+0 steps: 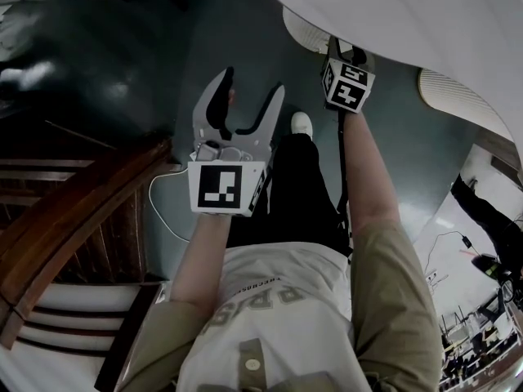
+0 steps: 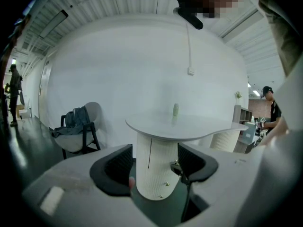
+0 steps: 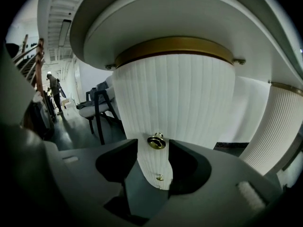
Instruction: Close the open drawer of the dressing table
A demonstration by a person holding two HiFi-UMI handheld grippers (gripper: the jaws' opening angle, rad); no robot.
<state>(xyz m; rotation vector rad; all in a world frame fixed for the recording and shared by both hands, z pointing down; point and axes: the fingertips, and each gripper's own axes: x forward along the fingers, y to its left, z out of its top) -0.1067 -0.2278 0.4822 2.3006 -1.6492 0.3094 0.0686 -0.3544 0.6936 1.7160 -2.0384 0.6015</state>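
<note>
Jaws of the right tool point(image 3: 154, 149) stand apart, one on each side of the brass knob point(image 3: 156, 141). Neither pad presses on it, so the tool has hold of nothing. The knob sits on the ribbed white drawer front point(image 3: 163, 112), tucked under the overhanging edge of the bench point(image 3: 199, 13), just below its gold band point(image 3: 175, 45). Whether the drawer is flush or standing proud I cannot tell (the curve hides any gap). Straddling the knob likely keeps the tool centred for a push. The left tool point(image 2: 155, 154) is likewise wide and empty, held clear and aimed at a far round table point(image 2: 184, 124), probably because one hand suffices.
</note>
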